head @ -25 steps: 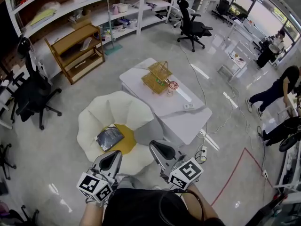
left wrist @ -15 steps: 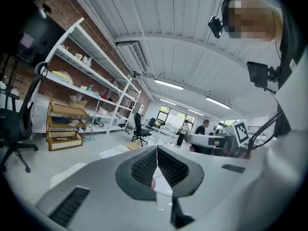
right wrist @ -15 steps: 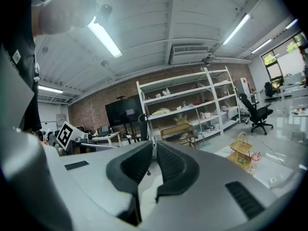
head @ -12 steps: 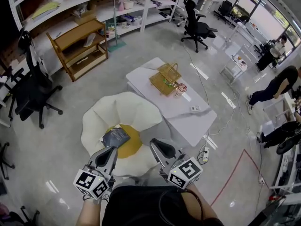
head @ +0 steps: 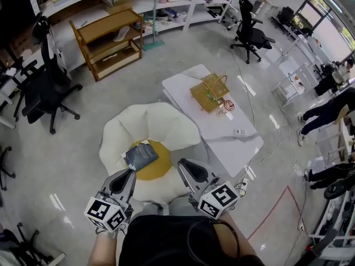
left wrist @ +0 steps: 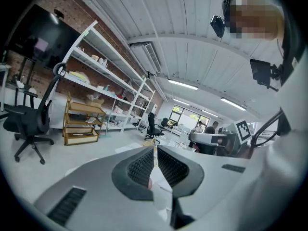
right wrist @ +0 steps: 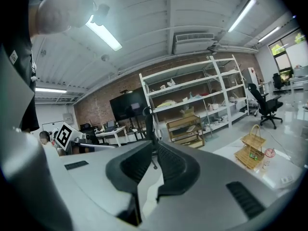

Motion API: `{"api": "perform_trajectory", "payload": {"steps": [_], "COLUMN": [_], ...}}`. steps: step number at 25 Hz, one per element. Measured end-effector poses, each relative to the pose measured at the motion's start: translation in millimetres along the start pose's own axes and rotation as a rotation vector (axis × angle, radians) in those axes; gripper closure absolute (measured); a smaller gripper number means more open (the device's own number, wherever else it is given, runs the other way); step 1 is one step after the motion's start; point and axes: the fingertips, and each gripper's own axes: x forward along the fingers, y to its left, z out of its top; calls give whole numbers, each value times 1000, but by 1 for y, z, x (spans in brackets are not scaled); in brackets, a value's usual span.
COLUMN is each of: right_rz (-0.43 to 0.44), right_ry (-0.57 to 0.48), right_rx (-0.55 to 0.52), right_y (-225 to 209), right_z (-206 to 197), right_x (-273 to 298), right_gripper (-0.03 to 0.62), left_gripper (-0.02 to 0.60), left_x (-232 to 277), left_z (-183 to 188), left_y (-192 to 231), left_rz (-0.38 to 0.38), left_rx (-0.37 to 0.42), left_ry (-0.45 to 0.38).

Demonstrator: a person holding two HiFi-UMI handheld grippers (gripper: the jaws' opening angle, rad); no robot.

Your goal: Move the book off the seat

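Note:
A dark-covered book (head: 141, 155) lies on the yellow cushion (head: 154, 166) of a white petal-shaped chair (head: 152, 127), towards the seat's left side. My left gripper (head: 127, 177) hangs just in front of the chair's near edge, its tip a little short of the book, jaws shut and empty. Level with it on the right, my right gripper (head: 187, 166) is over the chair's front right edge, also shut with nothing in it. In the left gripper view the left gripper (left wrist: 155, 150) points over the room, and so does the right gripper (right wrist: 154, 146) in its own view. The book shows in neither.
A white table (head: 230, 143) stands to the right of the chair, with a wicker basket (head: 209, 92), a glass (head: 228, 106) and a remote (head: 239, 131) on it. A wooden shelf unit (head: 111, 40), black office chairs (head: 47, 87) and people (head: 333, 107) at the right surround the spot.
The head view has shifted, so the chair, book and table now sit further right and closer to the grippers. Both grippers stay shut and empty, held in front of the person.

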Motion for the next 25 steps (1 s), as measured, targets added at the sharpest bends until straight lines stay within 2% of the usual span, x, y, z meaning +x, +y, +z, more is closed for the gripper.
{"api": "perform_trajectory", "payload": {"steps": [6,13,25], "right_rz": [76,162,235], "right_ry": [68,171,305], "right_rx": [12,29,105], "right_y": [-14,-30,-69], "right_z": [-16,-36,-109], "right_x": [24,52,106], "right_gripper": [563,534,488], "left_gripper": [574,564,502], "left_x": [8,16,25], "left_z": [-14,-36,-104], "left_y": [15,36,88], "left_rz": [87,195,355], "left_rx": [-38,-87,-197], "left_ry": [2,44,108]}}
